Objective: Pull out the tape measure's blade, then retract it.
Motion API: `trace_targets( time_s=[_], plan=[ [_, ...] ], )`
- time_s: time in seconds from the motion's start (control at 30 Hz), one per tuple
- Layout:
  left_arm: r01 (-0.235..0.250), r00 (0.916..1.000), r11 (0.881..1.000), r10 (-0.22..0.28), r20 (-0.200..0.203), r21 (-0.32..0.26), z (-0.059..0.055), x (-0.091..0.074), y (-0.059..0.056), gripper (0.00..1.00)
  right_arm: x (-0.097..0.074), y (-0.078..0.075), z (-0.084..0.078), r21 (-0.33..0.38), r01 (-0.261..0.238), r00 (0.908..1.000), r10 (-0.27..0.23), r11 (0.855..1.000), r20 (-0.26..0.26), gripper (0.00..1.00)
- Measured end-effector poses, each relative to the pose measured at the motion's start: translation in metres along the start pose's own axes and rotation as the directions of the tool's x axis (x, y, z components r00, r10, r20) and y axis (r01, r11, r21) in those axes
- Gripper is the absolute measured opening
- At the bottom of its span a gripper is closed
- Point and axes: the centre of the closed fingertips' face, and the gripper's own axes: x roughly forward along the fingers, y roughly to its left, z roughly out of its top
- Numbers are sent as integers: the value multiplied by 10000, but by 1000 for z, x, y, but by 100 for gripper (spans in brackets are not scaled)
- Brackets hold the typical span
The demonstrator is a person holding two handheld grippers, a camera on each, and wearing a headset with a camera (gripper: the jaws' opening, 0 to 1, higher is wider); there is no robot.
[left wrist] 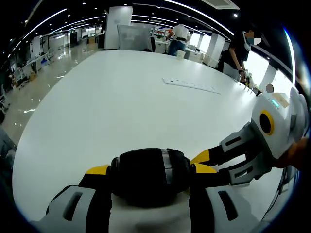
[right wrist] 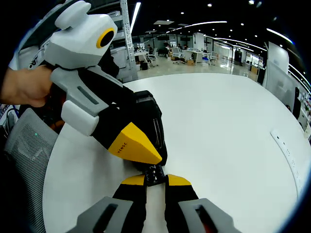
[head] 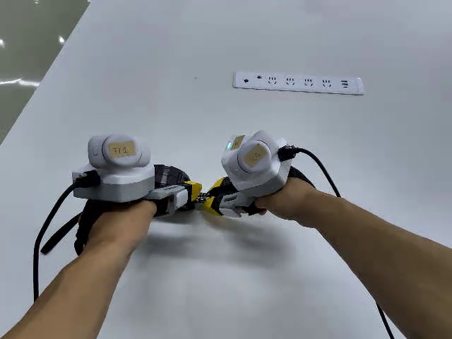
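Note:
The black tape measure point(head: 171, 176) is clamped between the yellow-tipped jaws of my left gripper point(head: 188, 192), low over the white table. Seen from the left gripper view, its round black case point(left wrist: 148, 175) fills the gap in my left gripper point(left wrist: 150, 166). My right gripper point(head: 215, 200) meets it tip to tip, shut on the blade's end hook point(right wrist: 154, 174). In the right gripper view my right gripper point(right wrist: 155, 181) pinches that small dark hook right at the case point(right wrist: 151, 127). Hardly any blade shows between the two.
A white power strip point(head: 298, 82) lies further back on the white table point(head: 212, 70). Cables trail from both grippers toward me. In the background are an open office floor and people beyond the table point(left wrist: 121, 97).

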Motion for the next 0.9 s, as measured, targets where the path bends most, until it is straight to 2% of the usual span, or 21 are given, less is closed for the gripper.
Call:
trace_targets(
  time_s=[0.43,0.9],
  plan=[
    [-34,10000,10000,34,-21,-68,1,1,0,61,2,1,4,47,103,9998,-104,9999,160,11],
    [-198,9998,9997,199,77,-109,1,-1,0,63,2,1,6,-498,219,9998,-218,9985,26,12]
  ],
)
